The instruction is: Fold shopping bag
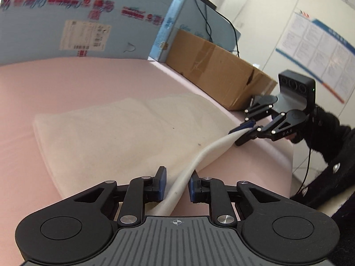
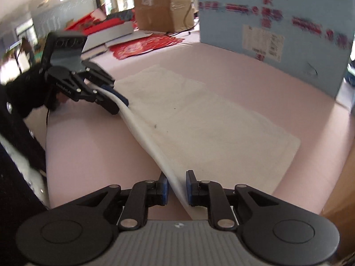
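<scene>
A cream cloth shopping bag [image 1: 115, 133] lies flat on the pink table [image 1: 44, 84]; it also shows in the right wrist view [image 2: 210, 124]. Its near long edge [image 1: 199, 157] is lifted off the table and stretched between both grippers. My left gripper [image 1: 177, 184] has its blue pads close around one end of that edge, with small gaps showing. My right gripper [image 2: 176, 188] holds the other end the same way. Each gripper shows in the other's view: the right one [image 1: 246, 133] and the left one [image 2: 115, 102].
A big light-blue box [image 1: 77, 22] stands behind the bag, also in the right wrist view [image 2: 277, 26]. A brown cardboard box [image 1: 215, 73] sits at the table's right edge. The near table edge [image 2: 47, 146] drops off by my dark sleeve. Red items [image 2: 144, 44] lie beyond.
</scene>
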Demonstrator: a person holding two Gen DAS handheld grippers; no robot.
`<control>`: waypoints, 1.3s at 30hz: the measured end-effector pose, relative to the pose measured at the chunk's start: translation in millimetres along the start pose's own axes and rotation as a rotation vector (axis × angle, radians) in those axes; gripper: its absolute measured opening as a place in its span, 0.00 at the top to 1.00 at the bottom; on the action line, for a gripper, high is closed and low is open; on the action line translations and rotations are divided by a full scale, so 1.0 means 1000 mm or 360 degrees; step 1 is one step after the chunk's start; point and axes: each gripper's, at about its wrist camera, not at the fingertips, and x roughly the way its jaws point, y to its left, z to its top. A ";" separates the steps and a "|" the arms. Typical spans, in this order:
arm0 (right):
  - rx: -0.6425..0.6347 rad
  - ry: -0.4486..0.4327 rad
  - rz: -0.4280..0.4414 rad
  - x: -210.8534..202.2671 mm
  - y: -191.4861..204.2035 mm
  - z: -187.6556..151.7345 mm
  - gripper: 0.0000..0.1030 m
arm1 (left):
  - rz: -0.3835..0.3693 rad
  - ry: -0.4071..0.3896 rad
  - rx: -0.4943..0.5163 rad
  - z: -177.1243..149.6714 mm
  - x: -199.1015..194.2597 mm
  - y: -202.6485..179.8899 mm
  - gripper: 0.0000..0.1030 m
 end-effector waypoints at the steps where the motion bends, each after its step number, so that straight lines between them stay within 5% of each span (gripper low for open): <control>1: 0.0097 0.0006 0.0040 -0.006 -0.010 -0.001 0.83 | -0.0004 -0.0007 -0.0028 -0.001 -0.002 0.003 0.84; 6: 0.0457 -0.0084 0.0128 -0.035 -0.050 -0.019 0.80 | -0.0009 -0.0036 -0.0096 -0.003 -0.007 0.011 0.84; 10: 0.0628 -0.0160 0.0033 -0.039 -0.064 -0.024 0.79 | 0.0023 -0.0059 -0.0118 -0.005 -0.011 0.012 0.84; 22: 0.0390 -0.0173 -0.0533 -0.018 -0.017 -0.021 0.81 | 0.0262 -0.0197 -0.0279 -0.018 -0.037 0.019 0.82; 25: 0.0268 -0.0172 -0.0677 -0.012 -0.002 -0.023 0.77 | 0.0402 -0.0216 -0.0263 -0.018 -0.042 0.014 0.81; 28: 0.0126 -0.0177 -0.0853 -0.006 0.017 -0.024 0.68 | 0.0652 -0.0181 -0.0082 -0.018 -0.040 -0.008 0.79; 31: -0.0037 -0.0199 -0.1041 0.000 0.036 -0.030 0.62 | 0.0895 -0.0124 0.0124 -0.019 -0.033 -0.028 0.59; 32: -0.0092 -0.0203 -0.1086 0.004 0.042 -0.030 0.62 | 0.1019 -0.0108 0.0186 -0.019 -0.029 -0.033 0.30; 33: -0.0142 -0.0206 -0.1128 0.008 0.047 -0.030 0.62 | 0.1132 -0.0095 0.0248 -0.019 -0.027 -0.038 0.17; 35: -0.0214 -0.0210 -0.1177 0.012 0.054 -0.032 0.62 | 0.1279 -0.0097 0.0353 -0.017 -0.027 -0.048 0.17; 39: -0.0272 -0.0224 -0.1217 0.015 0.061 -0.035 0.62 | 0.1246 -0.0307 0.0491 -0.009 -0.028 -0.071 0.17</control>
